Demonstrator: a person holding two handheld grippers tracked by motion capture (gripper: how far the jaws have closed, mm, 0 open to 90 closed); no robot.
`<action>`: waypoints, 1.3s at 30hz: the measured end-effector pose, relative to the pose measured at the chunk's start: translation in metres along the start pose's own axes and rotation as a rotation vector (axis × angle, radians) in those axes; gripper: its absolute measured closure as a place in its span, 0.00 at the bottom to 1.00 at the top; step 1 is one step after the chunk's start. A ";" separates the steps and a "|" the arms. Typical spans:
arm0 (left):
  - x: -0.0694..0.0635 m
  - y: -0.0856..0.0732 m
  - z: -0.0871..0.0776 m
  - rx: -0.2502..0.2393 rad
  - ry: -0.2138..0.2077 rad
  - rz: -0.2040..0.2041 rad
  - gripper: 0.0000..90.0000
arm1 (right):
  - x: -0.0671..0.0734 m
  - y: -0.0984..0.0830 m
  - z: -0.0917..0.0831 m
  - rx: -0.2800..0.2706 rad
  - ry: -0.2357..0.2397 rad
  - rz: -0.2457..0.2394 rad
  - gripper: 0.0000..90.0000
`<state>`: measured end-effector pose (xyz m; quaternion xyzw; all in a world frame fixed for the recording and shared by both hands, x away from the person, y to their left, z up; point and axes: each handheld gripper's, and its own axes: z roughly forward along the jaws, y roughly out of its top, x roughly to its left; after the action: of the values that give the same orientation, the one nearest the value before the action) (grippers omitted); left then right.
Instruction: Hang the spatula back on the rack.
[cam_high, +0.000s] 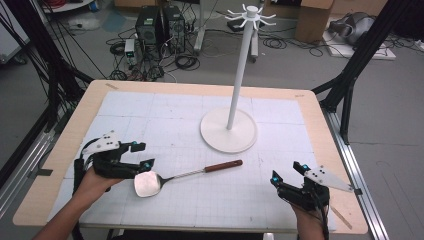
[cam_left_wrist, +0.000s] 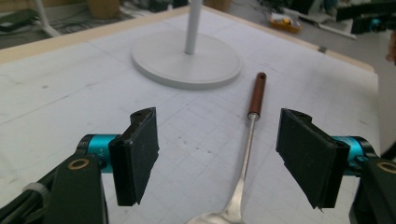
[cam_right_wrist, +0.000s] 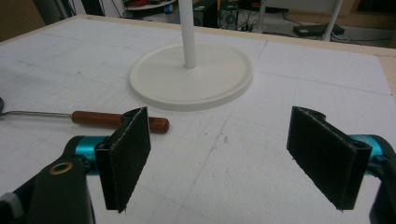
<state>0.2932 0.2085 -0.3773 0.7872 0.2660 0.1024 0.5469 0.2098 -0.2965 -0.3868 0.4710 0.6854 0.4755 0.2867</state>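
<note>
Spatula (cam_high: 175, 176) lies flat on the table mat (cam_high: 165, 110), long axis running from blade at near-left to wooden handle toward the stand base (cam_high: 229, 131). Left gripper (cam_high: 141, 155), jaws wide and empty, hovers just beside the blade; right gripper (cam_high: 287, 172), also wide, sits well apart

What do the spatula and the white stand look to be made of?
Spatula: blade and shaft look like polished metal, silvery and reflective; the handle is reddish-brown, probably wood or a wood-look plastic. Stand: smooth matte white, evenly coloured on base and pole, likely painted metal or plastic; the look leaves that open.
</note>
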 end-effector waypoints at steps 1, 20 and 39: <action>-0.001 0.003 0.006 0.015 -0.015 0.014 0.33 | 0.000 0.000 0.000 -0.003 -0.002 -0.003 0.23; -0.016 0.011 0.093 0.401 -0.186 0.117 0.50 | -0.005 -0.001 0.001 0.006 0.007 0.006 0.23; -0.019 -0.004 0.115 0.556 -0.173 0.168 0.66 | -0.006 -0.002 0.001 0.005 0.005 0.009 0.23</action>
<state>0.3286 0.1067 -0.4225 0.9318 0.1703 0.0031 0.3207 0.2118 -0.3021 -0.3892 0.4738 0.6852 0.4762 0.2814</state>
